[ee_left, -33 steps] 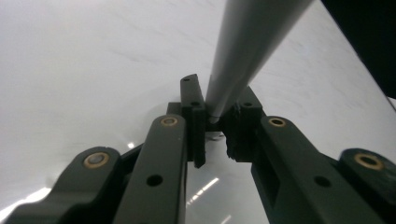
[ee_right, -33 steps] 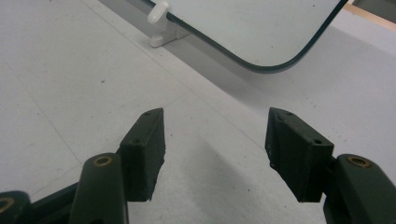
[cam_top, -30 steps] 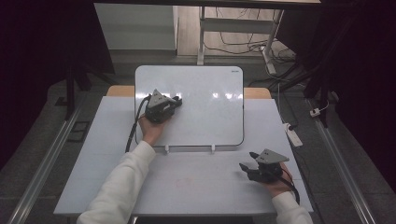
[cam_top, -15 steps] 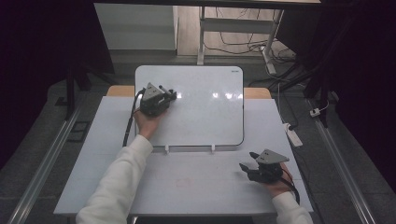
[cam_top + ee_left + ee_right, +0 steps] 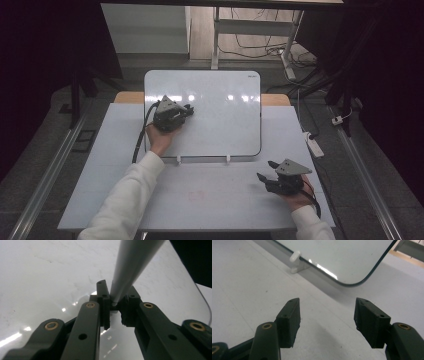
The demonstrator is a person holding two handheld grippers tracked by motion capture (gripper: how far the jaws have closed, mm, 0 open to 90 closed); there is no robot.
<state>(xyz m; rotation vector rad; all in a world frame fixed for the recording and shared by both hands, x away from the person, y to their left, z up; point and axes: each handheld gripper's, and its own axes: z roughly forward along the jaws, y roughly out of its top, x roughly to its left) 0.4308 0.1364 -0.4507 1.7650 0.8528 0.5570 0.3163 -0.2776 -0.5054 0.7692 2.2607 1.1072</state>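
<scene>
A white whiteboard (image 5: 220,115) lies on the pale table (image 5: 100,165), held at its near edge by two white clips. My left gripper (image 5: 189,109) hovers over the board's left part, its jaws pointing right. In the left gripper view the left gripper (image 5: 116,305) is shut on a smooth grey pen-like stick (image 5: 130,265) that runs up and away over the whiteboard (image 5: 50,270). My right gripper (image 5: 266,170) rests near the table's front right, open with nothing between its fingers. The right gripper (image 5: 327,315) faces the whiteboard's corner (image 5: 352,270) and a clip (image 5: 295,261).
A faint red mark (image 5: 196,195) shows on the table in front of the board. A white power strip (image 5: 313,145) lies on the floor to the right. Desk legs and cables (image 5: 250,45) stand beyond the table, with metal rails along both sides.
My left gripper has shifted slightly over the board's left part, first up and left, then back a little. The right gripper has stayed still.
</scene>
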